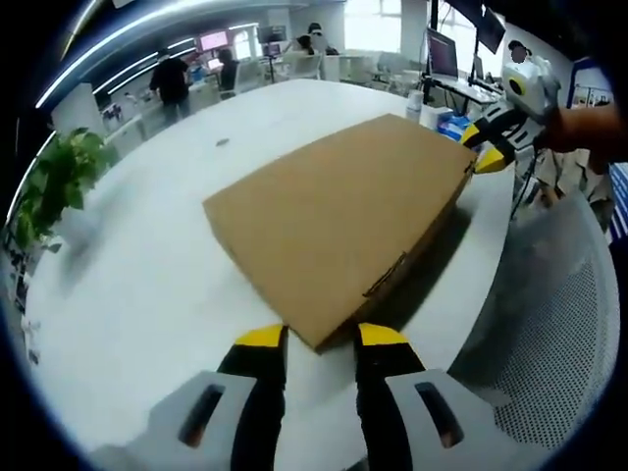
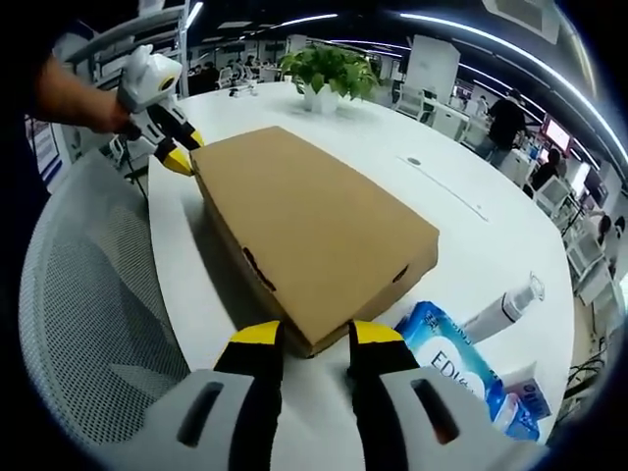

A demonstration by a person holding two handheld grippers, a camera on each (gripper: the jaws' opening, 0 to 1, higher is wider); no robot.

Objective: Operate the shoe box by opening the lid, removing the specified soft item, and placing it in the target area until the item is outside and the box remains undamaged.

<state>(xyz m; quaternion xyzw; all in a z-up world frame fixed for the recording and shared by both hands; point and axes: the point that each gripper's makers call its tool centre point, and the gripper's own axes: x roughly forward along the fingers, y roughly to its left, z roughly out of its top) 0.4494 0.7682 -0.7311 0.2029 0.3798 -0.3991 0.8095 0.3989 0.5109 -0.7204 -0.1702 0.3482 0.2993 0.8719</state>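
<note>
Grippers, left (image 1: 322,336) and right (image 2: 304,334), seemingly straddle, spread, opposite shoe box (image 1: 339,221) corners.

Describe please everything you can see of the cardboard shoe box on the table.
The shoe box is plain brown cardboard, flat and rectangular, with its lid closed. It lies on the white table, near the edge by a mesh chair. The side wall has small cut-out slots. The left gripper and the right gripper stand open at opposite corners; contact is unclear. A blue tissue pack lies beside it.
</note>
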